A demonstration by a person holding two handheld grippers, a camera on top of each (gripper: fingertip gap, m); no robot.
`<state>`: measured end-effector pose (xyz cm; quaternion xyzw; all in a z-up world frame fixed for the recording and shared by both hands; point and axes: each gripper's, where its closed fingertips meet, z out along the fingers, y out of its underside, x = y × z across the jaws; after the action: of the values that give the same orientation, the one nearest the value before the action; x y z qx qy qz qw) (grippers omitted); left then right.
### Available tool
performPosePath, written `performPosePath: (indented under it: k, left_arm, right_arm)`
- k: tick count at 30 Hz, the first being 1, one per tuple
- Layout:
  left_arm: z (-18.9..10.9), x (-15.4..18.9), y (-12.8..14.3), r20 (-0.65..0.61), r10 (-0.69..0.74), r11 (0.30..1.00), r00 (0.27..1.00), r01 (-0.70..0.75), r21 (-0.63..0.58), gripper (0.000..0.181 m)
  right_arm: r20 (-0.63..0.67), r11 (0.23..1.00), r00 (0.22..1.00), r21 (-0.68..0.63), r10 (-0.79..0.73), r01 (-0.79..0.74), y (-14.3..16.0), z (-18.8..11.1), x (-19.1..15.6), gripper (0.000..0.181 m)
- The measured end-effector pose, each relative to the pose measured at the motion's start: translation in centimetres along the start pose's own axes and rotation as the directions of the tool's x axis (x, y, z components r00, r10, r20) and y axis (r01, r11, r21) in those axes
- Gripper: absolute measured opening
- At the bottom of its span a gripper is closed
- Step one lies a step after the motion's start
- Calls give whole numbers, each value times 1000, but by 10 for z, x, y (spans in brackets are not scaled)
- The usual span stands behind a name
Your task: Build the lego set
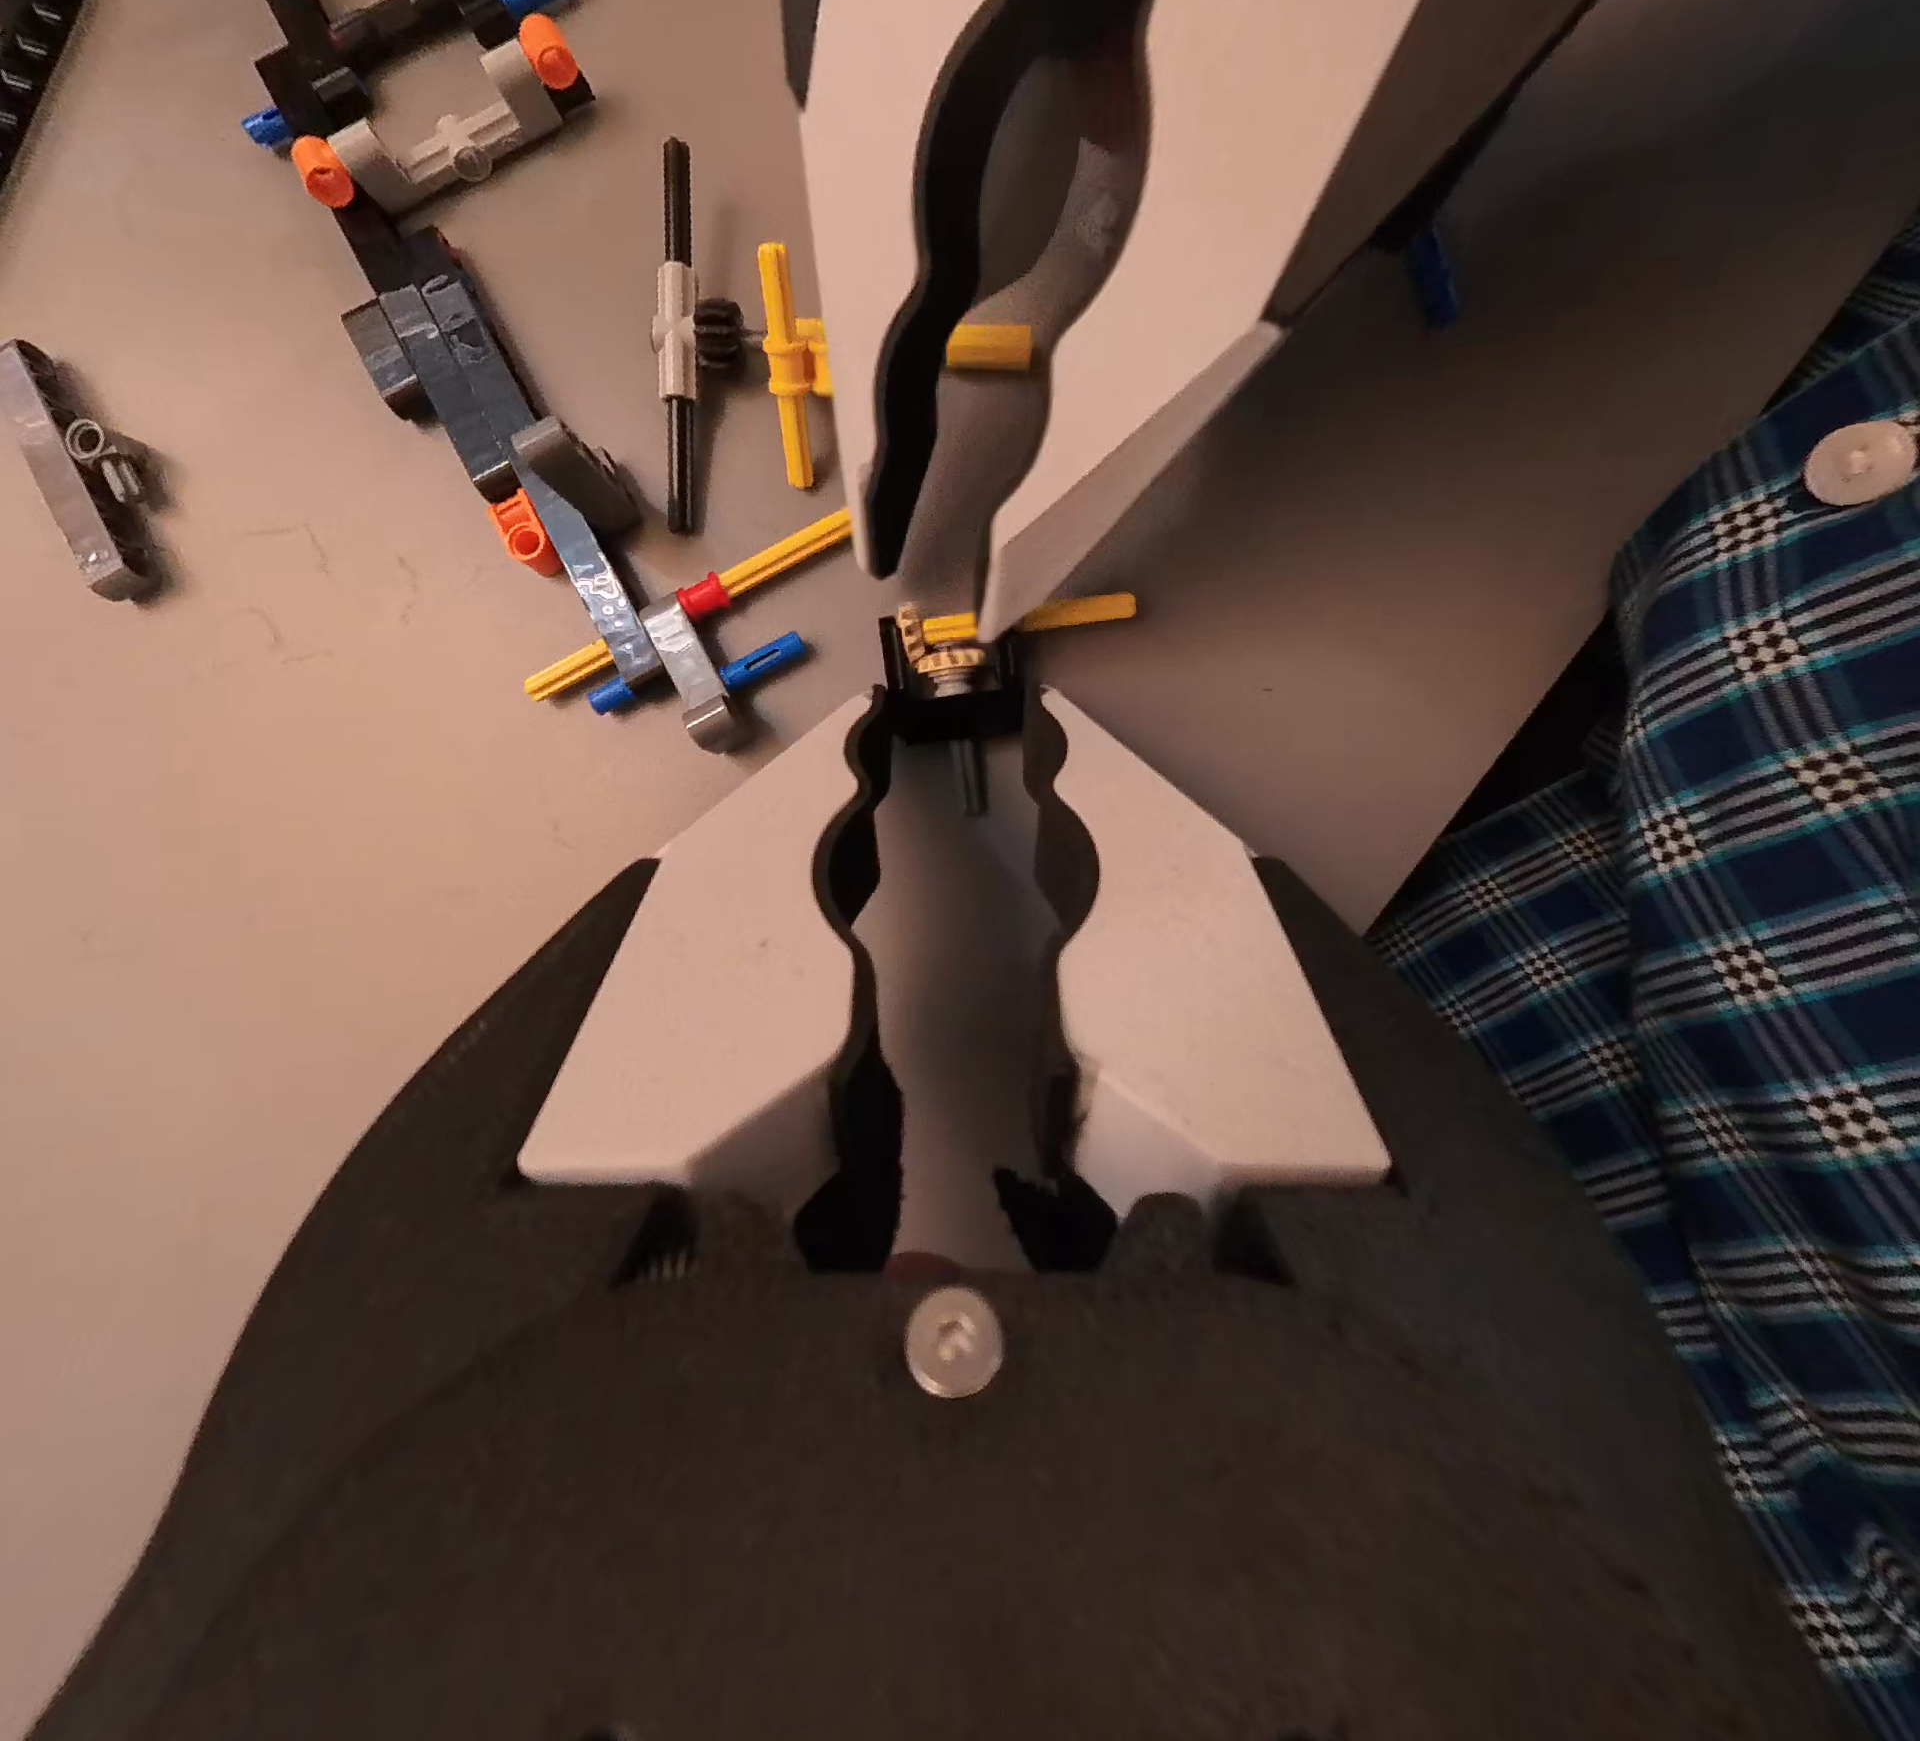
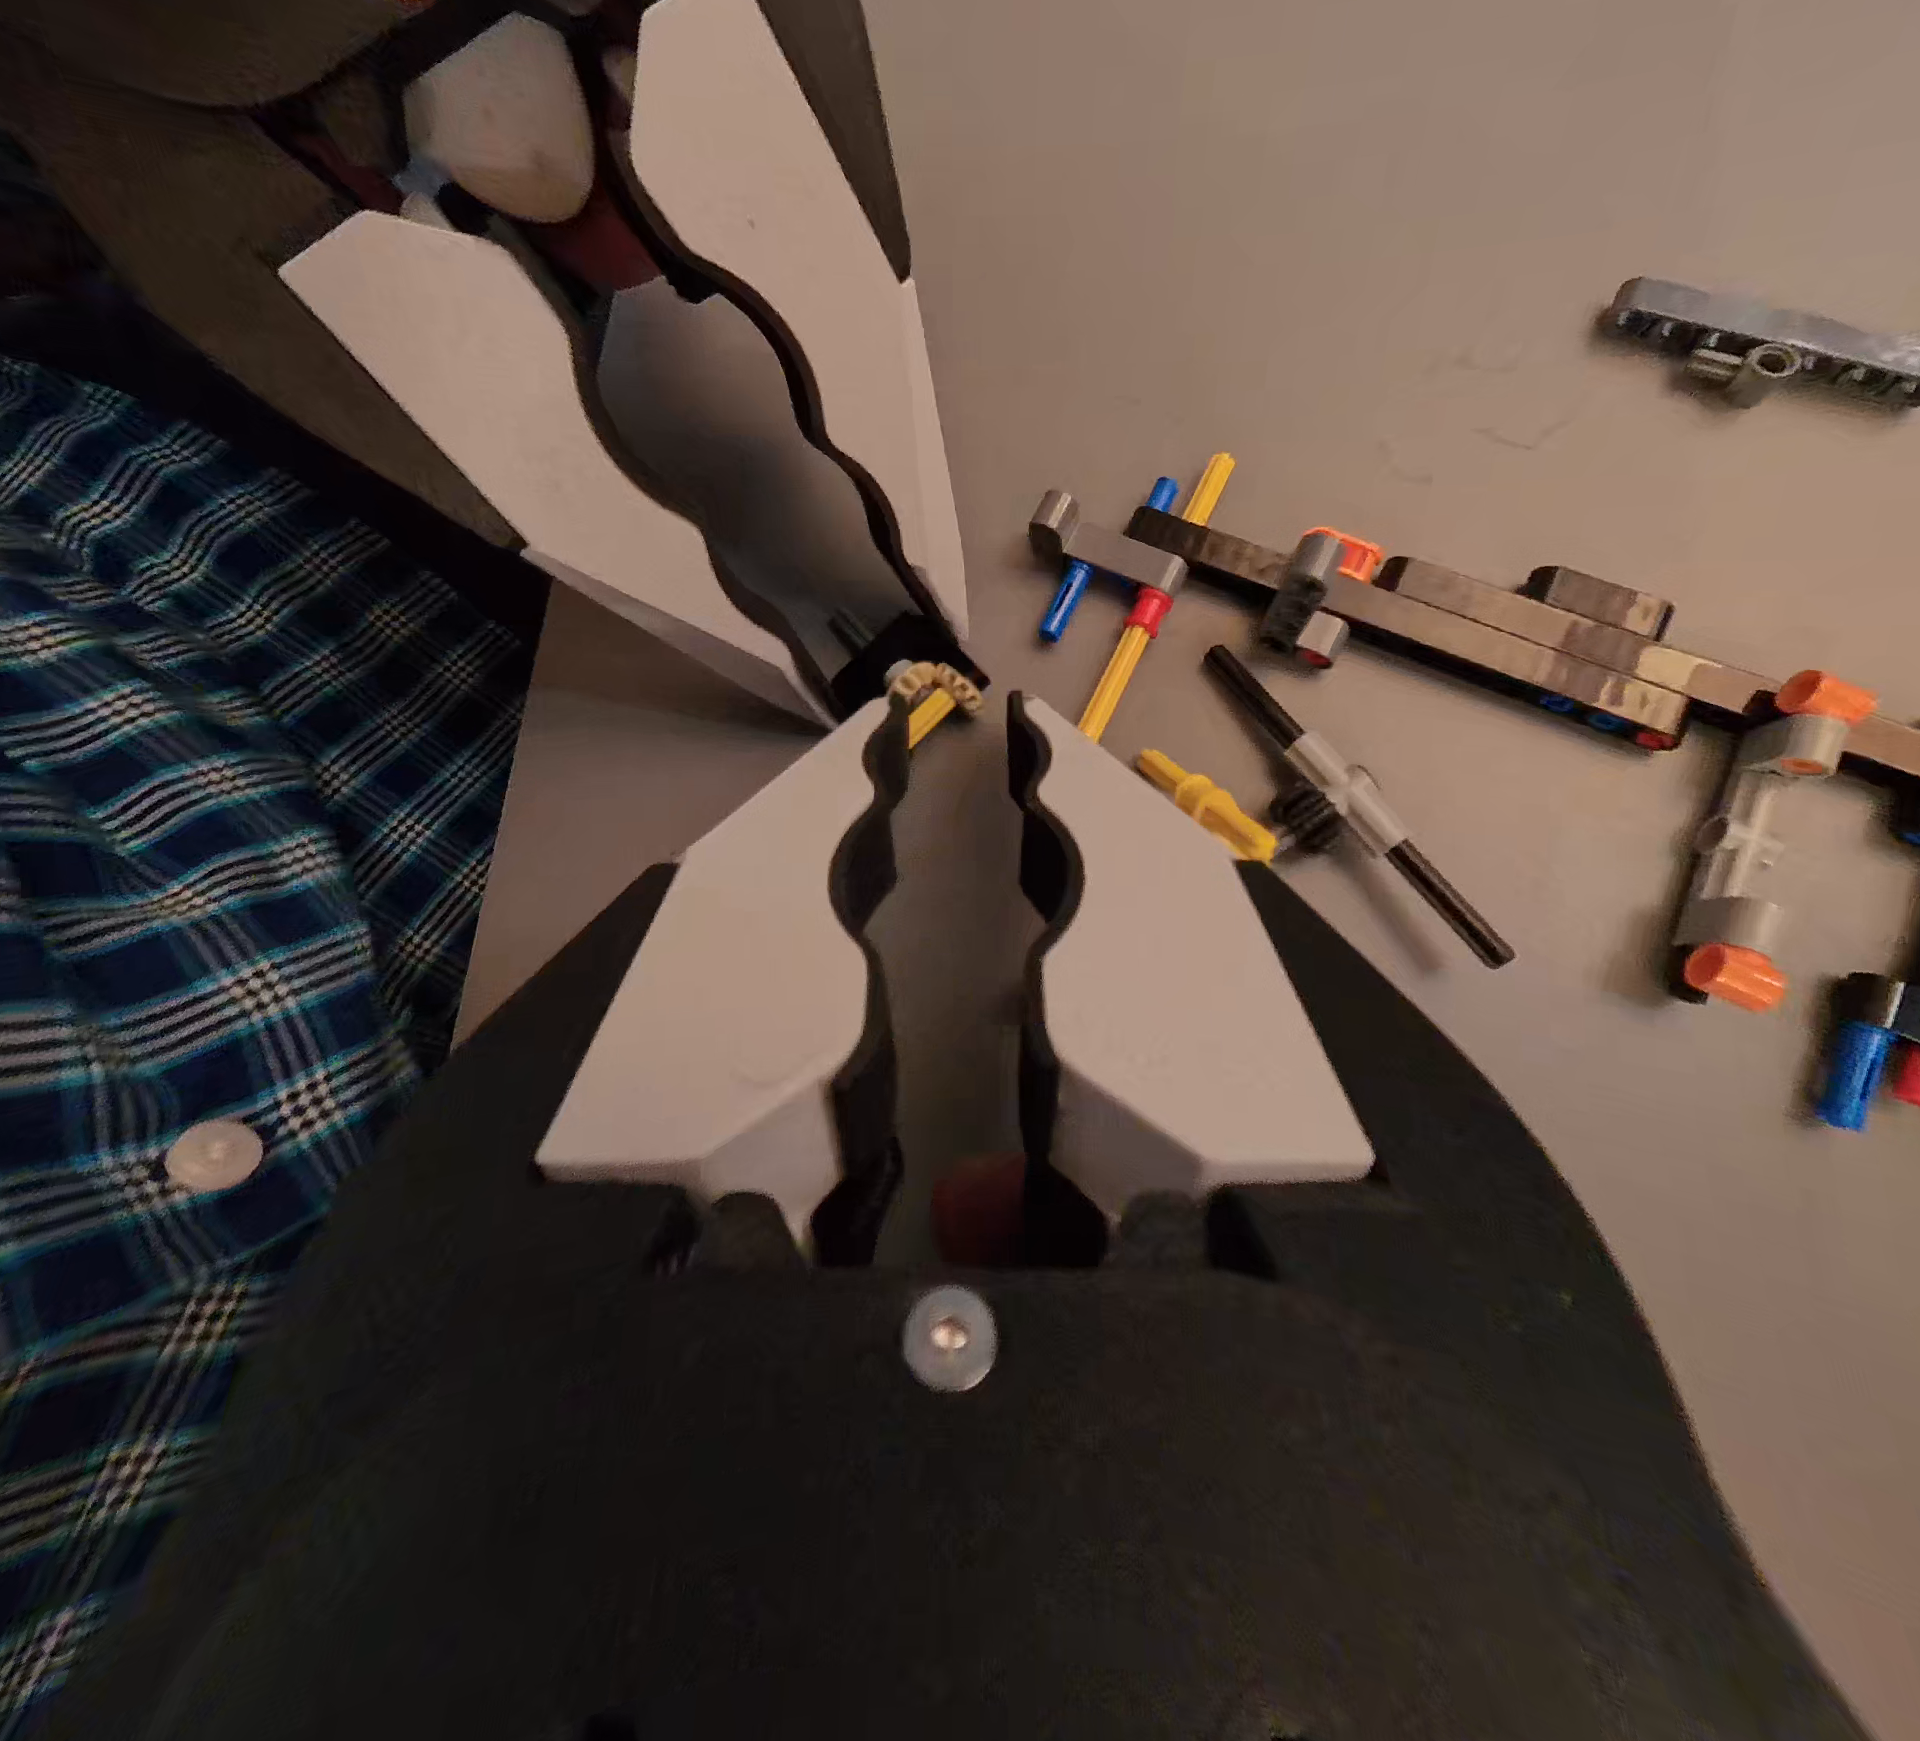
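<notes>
**Left wrist view.** Shows the left tongs (image 1: 956,717) closed on the flat sides of a small black frame (image 1: 951,704), held clear above the table (image 1: 260,860) and near a checked shirt (image 1: 1766,860). Carries what look like two tan gears (image 1: 940,647) in the frame, with a yellow rod (image 1: 1081,613) through them. Places the right tongs (image 1: 935,590) above, tips at the rod beside the gears, jaws narrowly apart; cannot tell whether pinching the rod. Counts on the table:
- one long half-built assembly (image 1: 447,341)
- four orange connectors
- one black rod (image 1: 677,341) with a grey sleeve and a small black gear
- one loose grey beam (image 1: 62,465)

**Right wrist view.** Shows the right tongs (image 2: 958,712) with a slim gap at the tips and the yellow rod (image 2: 928,717) lying against one finger; grip again not resolvable. Brings in the left tongs (image 2: 899,668) from the upper left, clamped on the frame (image 2: 868,663). Counts three orange connectors, two further yellow rods, one black rod and one grey beam on the table.

**Handling, as judged.** Likely behaves as light, stiff, smooth plastic: easy to lift, but quick to twist or slip between hard tips. Best taken by the frame's flat outer faces and the rod's bare end, never by the gear teeth.
</notes>
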<state>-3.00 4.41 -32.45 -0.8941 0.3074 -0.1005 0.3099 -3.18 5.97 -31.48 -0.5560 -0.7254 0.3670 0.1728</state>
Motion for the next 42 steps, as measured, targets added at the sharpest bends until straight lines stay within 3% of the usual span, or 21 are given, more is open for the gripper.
performPosePath:
  k: [1, 6, 9, 12, 17, 26, 31, 36, 42]
  left_arm:
    - [0, 0, 0, 0, 1, 1000, 1000, -1, -1, 23]
    - [0, 1, -1, -8, 5, 1000, 1000, -5, -2, 23]
    - [-1, 1, -1, -10, 11, 1000, 1000, -11, -5, 23]
    - [-1, 2, -1, -12, 19, 1000, 1000, -19, -8, 23]
    - [-2, 2, -1, -19, 25, 1000, 1000, -26, -10, 23]
    - [-3, 4, -2, -20, 26, 1000, 999, -27, -11, 23]
    - [-3, 4, -2, -20, 27, 1000, 999, -27, -10, 23]
    - [-2, 4, -3, -24, 24, 1000, 999, -24, -8, 23]
    - [0, 4, -6, -31, 26, 1000, 999, -27, -12, 23]
  right_arm:
    - [10, 1000, 1000, -1, -13, 13, 1, -2, -2, 19]
    - [86, 989, 986, -18, -142, 144, 4, -11, -9, 45]
    - [122, 960, 953, -7, -279, 282, 1, -14, -13, 46]
    - [148, 898, 886, 30, -439, 439, -4, -18, -24, 49]
    - [134, 755, 750, -24, -647, 655, 12, -15, -29, 41]
    - [83, 691, 694, -61, -715, 720, 16, -9, -24, 21]
    - [90, 700, 703, -71, -705, 711, 17, -8, -25, 21]
    - [119, 760, 763, -79, -635, 645, 16, -9, -26, 20]
    - [96, 754, 757, -78, -646, 653, 15, -8, -27, 19]
